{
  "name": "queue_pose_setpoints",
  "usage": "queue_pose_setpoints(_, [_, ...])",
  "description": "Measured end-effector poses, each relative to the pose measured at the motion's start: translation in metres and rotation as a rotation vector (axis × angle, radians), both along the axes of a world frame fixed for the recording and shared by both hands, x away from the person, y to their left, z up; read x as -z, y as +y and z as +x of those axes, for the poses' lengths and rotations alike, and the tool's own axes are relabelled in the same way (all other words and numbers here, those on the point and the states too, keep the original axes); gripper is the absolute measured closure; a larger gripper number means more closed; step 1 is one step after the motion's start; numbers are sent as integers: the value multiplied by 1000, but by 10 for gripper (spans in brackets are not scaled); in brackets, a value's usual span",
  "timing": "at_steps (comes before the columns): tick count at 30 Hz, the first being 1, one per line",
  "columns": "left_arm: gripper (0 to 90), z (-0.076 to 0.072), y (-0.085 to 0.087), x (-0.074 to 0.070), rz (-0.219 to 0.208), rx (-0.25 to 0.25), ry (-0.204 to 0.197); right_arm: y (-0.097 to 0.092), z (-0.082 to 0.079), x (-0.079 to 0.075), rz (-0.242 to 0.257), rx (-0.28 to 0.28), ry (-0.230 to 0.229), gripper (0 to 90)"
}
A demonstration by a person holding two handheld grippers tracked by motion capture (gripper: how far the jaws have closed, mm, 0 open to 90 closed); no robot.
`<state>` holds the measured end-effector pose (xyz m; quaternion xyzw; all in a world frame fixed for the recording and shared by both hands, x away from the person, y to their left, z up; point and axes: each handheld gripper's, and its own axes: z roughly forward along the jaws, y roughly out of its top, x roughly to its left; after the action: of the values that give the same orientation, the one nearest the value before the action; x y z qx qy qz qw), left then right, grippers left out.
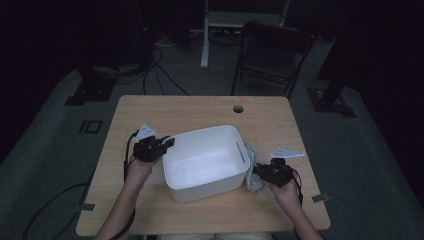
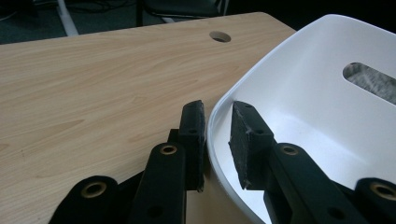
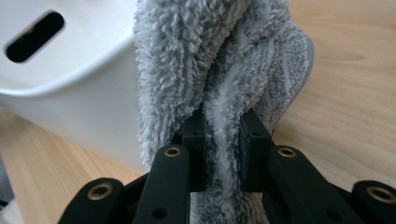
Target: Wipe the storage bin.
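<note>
Two tongs work together: the left gripper is clenched on the near-left rim of the white bin, apparently steadying it, while the right gripper grasps a fold of the grey fluffy towel. That towel hangs just outside the bin's right wall, above the wooden table, probably bound for inside. Both forearms reach in low, flanking the bin.

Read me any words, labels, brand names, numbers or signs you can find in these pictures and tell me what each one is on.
None: no readable text in any view.
The white bin, grey fluffy towel and wooden table are all plain.
The left gripper and right gripper carry no print either, just black jaws and brass rivets.
</note>
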<state>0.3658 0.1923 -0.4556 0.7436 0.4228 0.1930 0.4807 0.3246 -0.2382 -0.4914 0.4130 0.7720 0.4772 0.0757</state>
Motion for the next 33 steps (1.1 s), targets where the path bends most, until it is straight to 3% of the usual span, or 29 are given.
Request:
queue_pose_setpoints(8, [751,-1,-1,1,-10,-13,1,5,14,17,-26,-12,62,776])
queue_pose_setpoints(14, [750,0,1,1,-18,-5,2,12,27,38,-97,-10,131,776])
queue_pose_setpoints(15, [750,0,1,1,-25,2,3,9,29,39,-73,-10,150,775])
queue_pose_setpoints(22, [750,1,0,1,-14,18,1,3,32,22,-15,-1,117,775])
queue_pose_setpoints(25, [751,1,-1,1,-11,15,1,0,40,4,53,4,81,774])
queue_pose_setpoints(28, [751,1,-2,1,-11,10,2,5,43,6,29,-4,74,776])
queue_pose_setpoints(31, [751,1,-2,1,-10,6,3,7,49,12,28,1,99,778])
queue_pose_setpoints(33, [750,0,-2,1,-14,1,2,12,52,17,-10,7,102,779])
